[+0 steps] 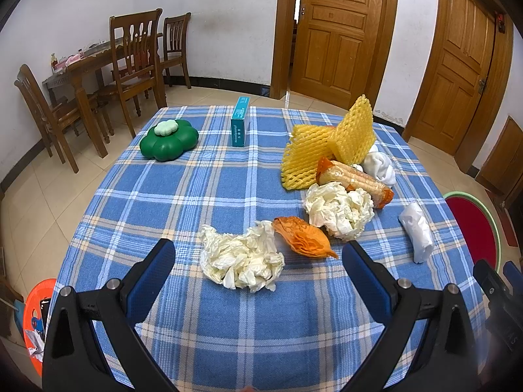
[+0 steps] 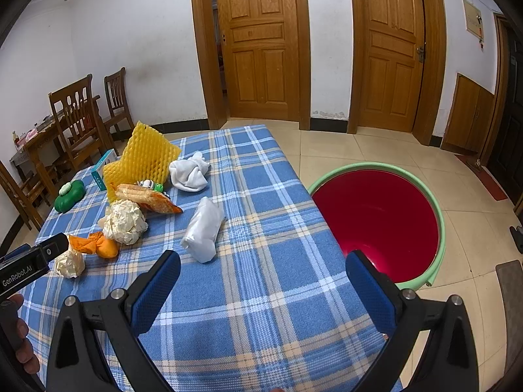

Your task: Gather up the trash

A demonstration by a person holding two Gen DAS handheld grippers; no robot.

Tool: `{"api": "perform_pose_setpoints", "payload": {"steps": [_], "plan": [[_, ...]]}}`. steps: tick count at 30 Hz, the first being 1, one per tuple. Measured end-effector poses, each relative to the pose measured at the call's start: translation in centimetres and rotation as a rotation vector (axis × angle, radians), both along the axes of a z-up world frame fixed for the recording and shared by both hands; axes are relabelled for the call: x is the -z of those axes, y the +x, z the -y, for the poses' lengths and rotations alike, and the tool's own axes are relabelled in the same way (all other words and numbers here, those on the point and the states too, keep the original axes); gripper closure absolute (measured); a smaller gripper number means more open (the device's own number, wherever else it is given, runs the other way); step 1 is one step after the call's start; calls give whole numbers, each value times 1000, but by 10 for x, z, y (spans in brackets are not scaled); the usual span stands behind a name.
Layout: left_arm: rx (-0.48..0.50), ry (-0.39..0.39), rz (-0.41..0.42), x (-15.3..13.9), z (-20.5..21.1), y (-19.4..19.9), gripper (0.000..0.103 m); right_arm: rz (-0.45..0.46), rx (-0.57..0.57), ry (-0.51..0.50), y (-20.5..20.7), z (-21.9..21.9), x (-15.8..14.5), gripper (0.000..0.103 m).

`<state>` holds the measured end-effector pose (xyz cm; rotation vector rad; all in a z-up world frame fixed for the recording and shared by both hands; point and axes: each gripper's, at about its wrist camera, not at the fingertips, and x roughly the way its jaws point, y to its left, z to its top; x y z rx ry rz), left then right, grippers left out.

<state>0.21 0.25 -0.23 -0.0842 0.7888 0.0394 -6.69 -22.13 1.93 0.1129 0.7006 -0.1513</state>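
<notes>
Left gripper (image 1: 258, 254) fingers spread wide, empty, over crumpled tissue (image 1: 240, 263) on the checked tablecloth (image 1: 209, 192); right gripper (image 2: 263, 266) likewise wide apart, empty, near table edge beside red bin (image 2: 376, 219), white wad (image 2: 204, 232) just ahead.

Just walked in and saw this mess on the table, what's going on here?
A person is holding a two-finger gripper in each hand above a table with a blue plaid cloth. Both the left gripper and right gripper are open and empty. Trash lies on the cloth untouched: crumpled tissue, orange paper, yellow foam netting, a snack wrapper and a white wad. A red bin stands beside the table.
</notes>
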Motion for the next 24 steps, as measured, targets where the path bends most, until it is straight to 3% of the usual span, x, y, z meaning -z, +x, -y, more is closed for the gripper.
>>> {"api": "perform_pose_setpoints", "payload": {"steps": [24], "plan": [[0, 0, -1, 0, 0, 0, 2, -3, 0, -1, 1, -2, -1, 0]]}}
